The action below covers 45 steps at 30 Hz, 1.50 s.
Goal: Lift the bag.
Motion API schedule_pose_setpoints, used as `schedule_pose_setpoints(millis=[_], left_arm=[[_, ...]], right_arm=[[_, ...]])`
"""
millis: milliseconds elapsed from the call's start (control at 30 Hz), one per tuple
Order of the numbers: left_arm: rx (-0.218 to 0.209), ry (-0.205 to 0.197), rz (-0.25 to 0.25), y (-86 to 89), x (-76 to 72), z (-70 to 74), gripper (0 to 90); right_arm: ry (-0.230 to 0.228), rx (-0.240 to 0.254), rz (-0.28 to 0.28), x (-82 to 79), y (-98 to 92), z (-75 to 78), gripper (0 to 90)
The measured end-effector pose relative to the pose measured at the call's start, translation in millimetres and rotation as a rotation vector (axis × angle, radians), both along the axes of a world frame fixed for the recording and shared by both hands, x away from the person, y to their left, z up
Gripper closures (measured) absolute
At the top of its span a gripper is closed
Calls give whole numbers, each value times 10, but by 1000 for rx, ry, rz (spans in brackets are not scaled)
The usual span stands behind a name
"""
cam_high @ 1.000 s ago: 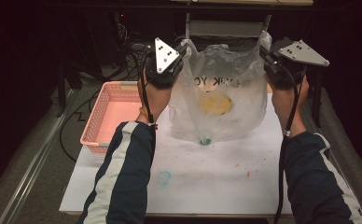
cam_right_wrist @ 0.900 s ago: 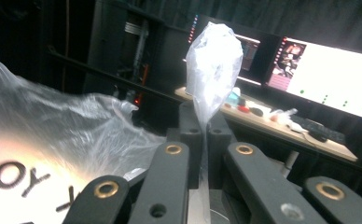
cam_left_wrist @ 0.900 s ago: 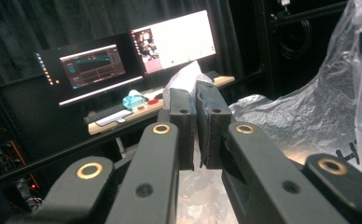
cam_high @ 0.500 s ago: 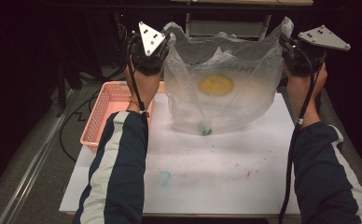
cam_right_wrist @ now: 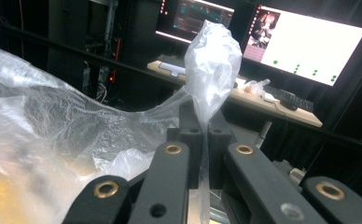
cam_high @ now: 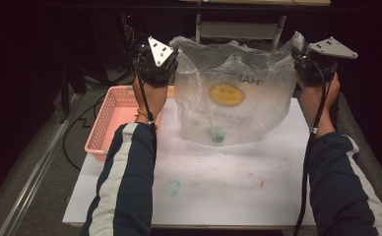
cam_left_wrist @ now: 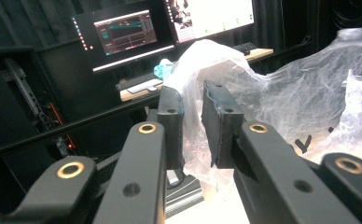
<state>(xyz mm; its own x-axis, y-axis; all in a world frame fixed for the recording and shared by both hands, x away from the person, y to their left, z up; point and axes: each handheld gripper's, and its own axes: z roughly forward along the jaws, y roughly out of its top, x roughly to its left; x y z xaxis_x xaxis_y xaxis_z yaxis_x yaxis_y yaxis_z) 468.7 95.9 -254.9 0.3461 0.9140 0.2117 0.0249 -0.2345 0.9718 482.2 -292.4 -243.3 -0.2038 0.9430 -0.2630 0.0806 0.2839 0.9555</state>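
Note:
A clear plastic bag (cam_high: pixel 238 118) with a yellow round print (cam_high: pixel 226 94) stands on the white table (cam_high: pixel 218 182), its mouth stretched wide between my grippers. Something small and green (cam_high: pixel 217 139) lies at its bottom. My left gripper (cam_high: pixel 172 51) is at the bag's left top corner. Its jaws (cam_left_wrist: pixel 193 121) have just been opening: a gap shows between the pads, with the bag's film (cam_left_wrist: pixel 195 60) still passing between them. My right gripper (cam_high: pixel 301 54) holds the right corner. There the pads (cam_right_wrist: pixel 201 126) are shut on a bunched strip of the bag (cam_right_wrist: pixel 214 51).
A pink mesh basket (cam_high: pixel 108 123) sits at the table's left edge, next to my left forearm. The white table has faint colour stains near the front. Lit monitors (cam_left_wrist: pixel 123 32) (cam_right_wrist: pixel 305 42) stand on a desk beyond the far edge. Cables trail on the floor at the left.
Both hands have moved apart and away from the person. The bag's top is now pulled much wider and flatter than before.

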Motion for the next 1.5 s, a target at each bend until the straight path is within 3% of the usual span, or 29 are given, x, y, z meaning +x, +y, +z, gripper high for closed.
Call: schedule_pose_setpoints(millis=[67,200,267,367,600,767,800,900,1000,1267,1367,1500], left_arm=[[-8,2,-2,5,3,-15,722],[-35,-7,8,24,-15,-4,491],[-59,-12,7,52,-30,7,477],[-48,4,3,50,-32,-21,375],[-17,30,-73,-36,-137,-265,367],[32,42,-123,-144,-222,-460,365],[36,47,-132,-164,-234,-491,363],[44,49,-151,-200,-271,-562,366],[44,52,-159,-203,-299,-609,366],[3,-1,-161,-91,-436,-505,343],[29,-21,-156,-87,-454,-399,347],[38,-32,-139,-105,-455,-294,347]], right_arm=[[3,1,-1,9,-1,-13,900],[9,-6,-8,41,-2,-40,900],[11,-9,-12,58,-6,-47,900],[19,-9,-20,83,-22,-68,900],[60,-25,-32,151,-62,-135,895],[53,-14,-35,143,-93,-153,765],[50,-15,-22,134,-91,-160,656],[33,-11,-23,106,-89,-153,584],[6,5,33,24,-78,-131,532],[-35,-33,118,-173,39,-92,418],[-76,-52,125,-236,81,-6,396],[-83,-62,150,-287,139,157,347]])
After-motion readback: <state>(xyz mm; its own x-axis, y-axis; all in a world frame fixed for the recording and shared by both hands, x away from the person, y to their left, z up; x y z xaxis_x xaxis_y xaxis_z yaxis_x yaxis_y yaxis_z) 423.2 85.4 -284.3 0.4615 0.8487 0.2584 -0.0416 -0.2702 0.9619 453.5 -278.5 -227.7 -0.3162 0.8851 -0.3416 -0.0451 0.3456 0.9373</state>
